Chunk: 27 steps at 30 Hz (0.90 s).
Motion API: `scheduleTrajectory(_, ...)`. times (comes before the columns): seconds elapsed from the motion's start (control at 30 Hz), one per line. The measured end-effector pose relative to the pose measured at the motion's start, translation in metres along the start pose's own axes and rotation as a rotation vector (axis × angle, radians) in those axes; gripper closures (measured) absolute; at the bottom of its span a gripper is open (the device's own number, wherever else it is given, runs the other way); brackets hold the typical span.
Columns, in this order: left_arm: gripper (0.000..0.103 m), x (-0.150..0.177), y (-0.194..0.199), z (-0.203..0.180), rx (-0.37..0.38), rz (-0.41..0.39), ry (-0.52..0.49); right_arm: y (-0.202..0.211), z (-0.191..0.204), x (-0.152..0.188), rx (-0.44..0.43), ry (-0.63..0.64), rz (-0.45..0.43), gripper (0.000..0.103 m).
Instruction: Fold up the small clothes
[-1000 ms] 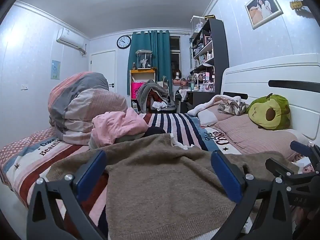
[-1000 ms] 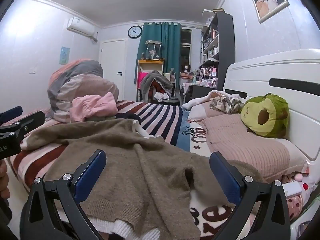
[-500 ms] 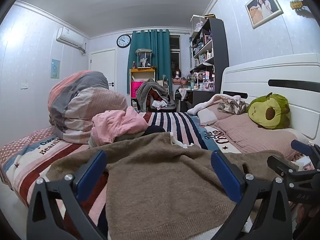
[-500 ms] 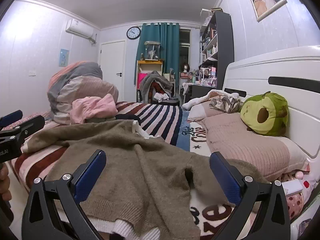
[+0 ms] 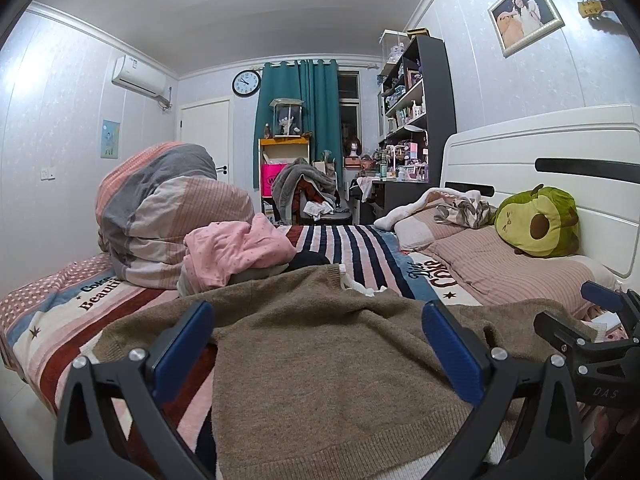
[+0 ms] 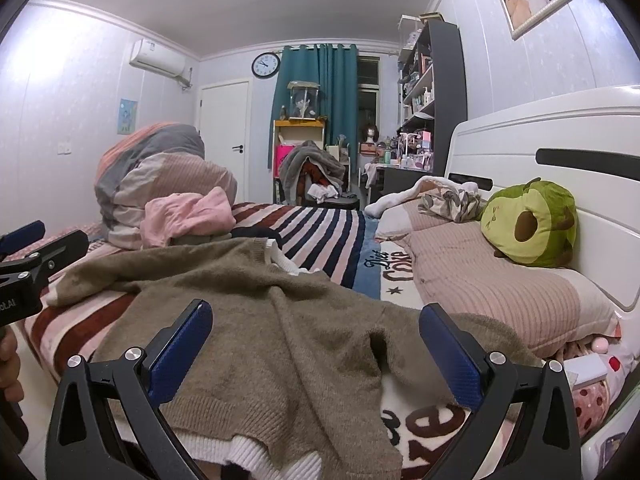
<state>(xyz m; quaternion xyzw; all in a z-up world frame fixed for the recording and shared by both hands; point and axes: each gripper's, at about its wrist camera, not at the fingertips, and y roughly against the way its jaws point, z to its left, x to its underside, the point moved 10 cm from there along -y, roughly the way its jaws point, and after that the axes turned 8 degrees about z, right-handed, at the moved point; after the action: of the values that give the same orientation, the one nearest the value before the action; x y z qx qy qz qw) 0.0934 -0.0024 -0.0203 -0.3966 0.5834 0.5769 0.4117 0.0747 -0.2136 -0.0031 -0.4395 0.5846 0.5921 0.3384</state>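
The brown sweater (image 5: 320, 360) is spread over the striped bed (image 5: 340, 244), hem toward the cameras, white collar (image 5: 360, 286) at 12 o'clock, one sleeve (image 6: 92, 276) trailing off toward 9 and the other toward 3 by the pillows. It's not flat yet: in the right view there's a fold with a dark gap (image 6: 376, 348) down the right half.

Not much has changed in the last second. The sweater hasn't budged, and the right view has just crept a touch lower and closer. Seen from the left camera, the right gripper (image 5: 576, 320) has drifted a bit lower at 3 o'clock. So I'd say folding hasn't really started, they're lining up.

Left gripper (image 5: 316, 340) has its jaws spread wide over the sweater body, holding nothing. Right gripper (image 6: 316, 340) is the same, wide apart and empty, over the hem.

Around it: a pink garment (image 5: 236, 248) piled at 11 right behind the collar, with a rolled duvet (image 5: 160, 208) behind that. Pillow (image 6: 500, 280) and avocado plush (image 6: 532, 224) at 2 o'clock. The pillow sits close to the right sleeve, so I guess that side is a bit cramped for folding. The pink pile could get in the way if the sweater gets pushed up.
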Motion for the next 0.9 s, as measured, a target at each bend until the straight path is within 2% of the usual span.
scheduleTrajectory(0.9, 0.001, -0.006, 0.005, 0.007, -0.003, -0.008, -0.008, 0.005, 0.013, -0.009, -0.027, -0.001, 0.001, 0.001)
